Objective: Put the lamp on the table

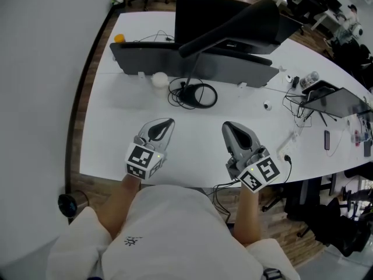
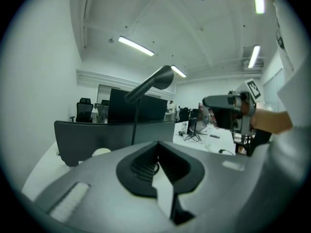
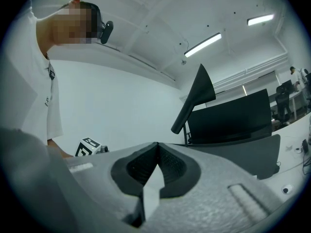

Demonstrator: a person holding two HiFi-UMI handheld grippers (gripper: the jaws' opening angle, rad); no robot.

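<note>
The black desk lamp (image 1: 233,28) stands upright on the white table (image 1: 116,139). Its round base and coiled cable (image 1: 195,95) rest in front of a dark divider panel. Nothing holds it. My left gripper (image 1: 165,123) lies near the table's front edge, shut and empty, its tips pointing toward the lamp base. To its right, my right gripper (image 1: 228,126) is also shut with nothing between its jaws. The lamp's slanted head (image 2: 150,84) rises ahead of the left gripper (image 2: 156,144). It also shows ahead of the right gripper (image 3: 156,145), as a lamp arm (image 3: 194,101).
A dark divider panel (image 1: 198,63) and a black monitor (image 1: 198,10) stand behind the lamp. A white round object (image 1: 159,79) sits left of the base. At the right lie a laptop (image 1: 338,101), cables and a phone (image 1: 327,139). A wall runs along the left.
</note>
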